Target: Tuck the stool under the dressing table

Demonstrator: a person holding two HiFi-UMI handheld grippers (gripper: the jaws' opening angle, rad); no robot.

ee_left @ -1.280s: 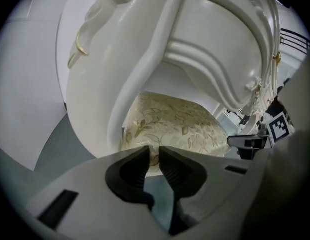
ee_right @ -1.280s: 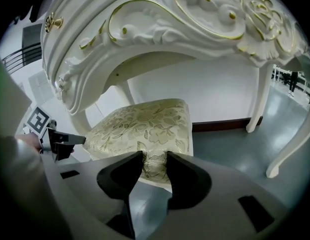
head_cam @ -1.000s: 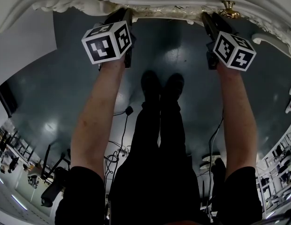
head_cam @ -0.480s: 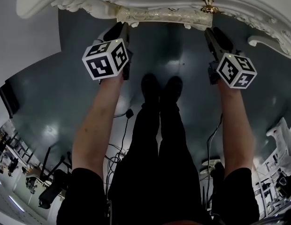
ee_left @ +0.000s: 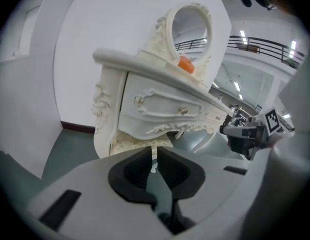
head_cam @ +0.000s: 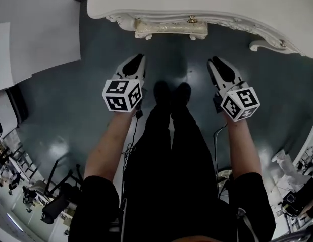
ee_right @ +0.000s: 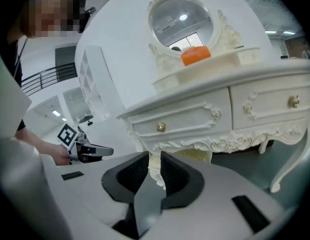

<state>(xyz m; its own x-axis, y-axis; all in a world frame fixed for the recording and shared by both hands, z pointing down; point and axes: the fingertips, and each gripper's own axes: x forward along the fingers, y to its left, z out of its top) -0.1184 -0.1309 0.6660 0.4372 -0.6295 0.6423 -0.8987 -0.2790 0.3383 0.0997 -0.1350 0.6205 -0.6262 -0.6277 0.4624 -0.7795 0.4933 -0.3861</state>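
Observation:
The white carved dressing table (head_cam: 197, 4) spans the top of the head view. The cream stool (head_cam: 169, 29) sits tucked under it, with only its front edge showing. My left gripper (head_cam: 139, 58) and right gripper (head_cam: 213, 60) hover over the dark floor, well back from the table and either side of the person's shoes. In the left gripper view the table (ee_left: 160, 106) stands ahead with the stool (ee_left: 135, 144) beneath; the left gripper (ee_left: 155, 151) is closing to a thin slit around nothing. In the right gripper view the right gripper (ee_right: 155, 156) is closing, a gap left, empty.
A round mirror (ee_right: 181, 19) and an orange object (ee_right: 195, 54) stand on the table top. A curved table leg (head_cam: 262, 45) sticks out at right. White wall panels (head_cam: 40, 34) stand at left. Cables (head_cam: 131, 140) lie on the floor by the person's legs (head_cam: 171, 135).
Both grippers have drawn back from the table's front edge toward the person and risen. The table and stool now sit farther off in the head view.

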